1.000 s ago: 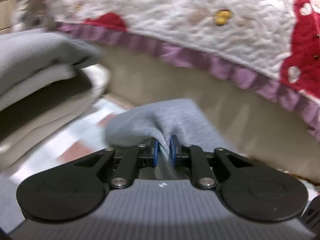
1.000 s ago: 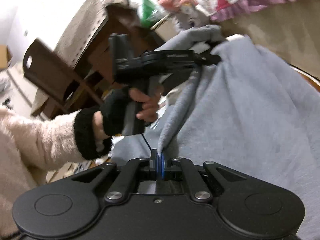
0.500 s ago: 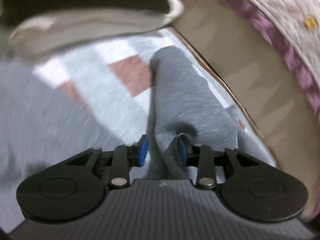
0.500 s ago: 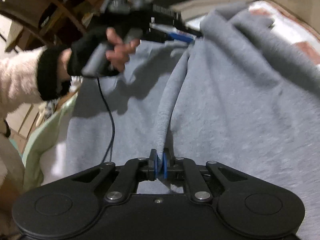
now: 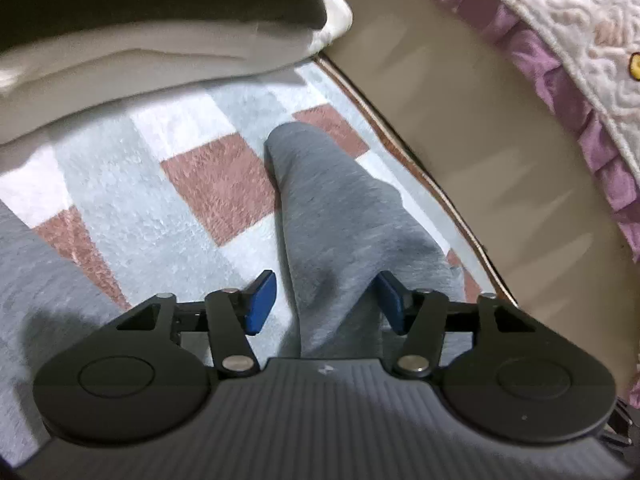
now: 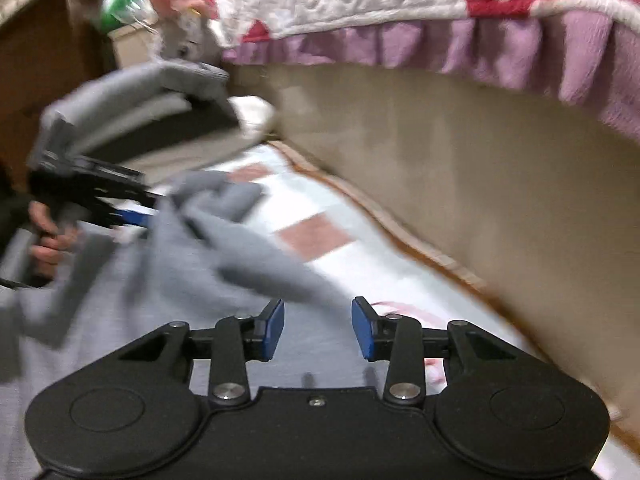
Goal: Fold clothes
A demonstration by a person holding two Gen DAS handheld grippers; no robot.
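Grey garment lies on the checked rug, a fold running toward the stacked clothes. Left gripper opening, fold between its jaws, pads clear of it. Right gripper opening over the garment, gripping nothing. Fabric looks soft, limp, light; likely best pinched at a hem or corner.

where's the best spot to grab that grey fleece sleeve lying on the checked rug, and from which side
Probably the rounded far end of the grey fleece sleeve: it lies flat and narrow on the checked rug, with bare rug on its left. Come down from above, one finger on each long edge, pinching across its width.
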